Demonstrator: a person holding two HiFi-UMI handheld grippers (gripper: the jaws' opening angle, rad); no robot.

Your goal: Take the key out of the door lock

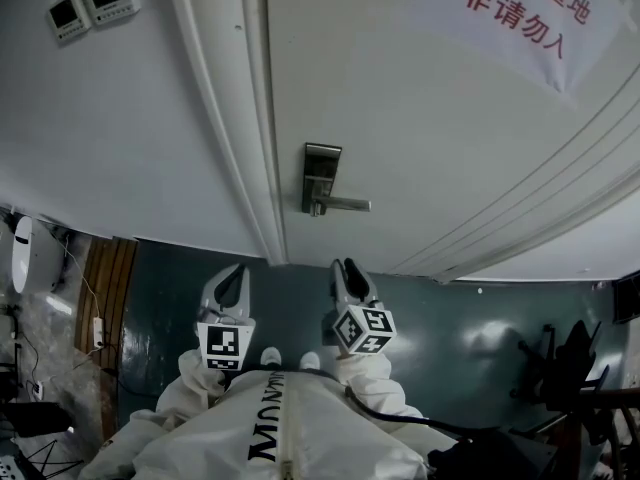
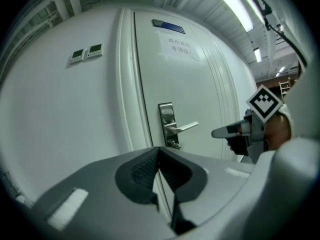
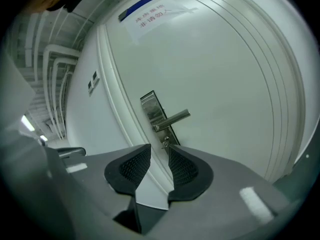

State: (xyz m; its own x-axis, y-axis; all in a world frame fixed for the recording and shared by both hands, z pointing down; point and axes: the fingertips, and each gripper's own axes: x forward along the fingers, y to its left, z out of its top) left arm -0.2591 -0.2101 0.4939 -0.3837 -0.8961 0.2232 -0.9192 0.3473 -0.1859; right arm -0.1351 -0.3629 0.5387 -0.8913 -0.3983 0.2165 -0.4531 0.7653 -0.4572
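Observation:
A white door (image 1: 430,118) carries a steel lock plate (image 1: 321,173) with a lever handle (image 1: 346,205). The small key (image 1: 315,209) sticks out of the plate just below the lever. It also shows as the key (image 3: 165,143) and the key (image 2: 173,144). My left gripper (image 1: 233,286) is held low and short of the door, empty, with its tips together (image 2: 159,151). My right gripper (image 1: 346,280) is beside it, also back from the door. Its pads stand slightly apart (image 3: 159,149) with nothing between them, and the key shows just above the gap.
The door frame (image 1: 250,118) runs left of the lock. Two wall control panels (image 1: 92,3) hang at upper left, and a sign with red print (image 1: 525,13) is on the door. Dark chairs and gear (image 1: 570,368) stand on the floor at right. A white device (image 1: 22,253) is at far left.

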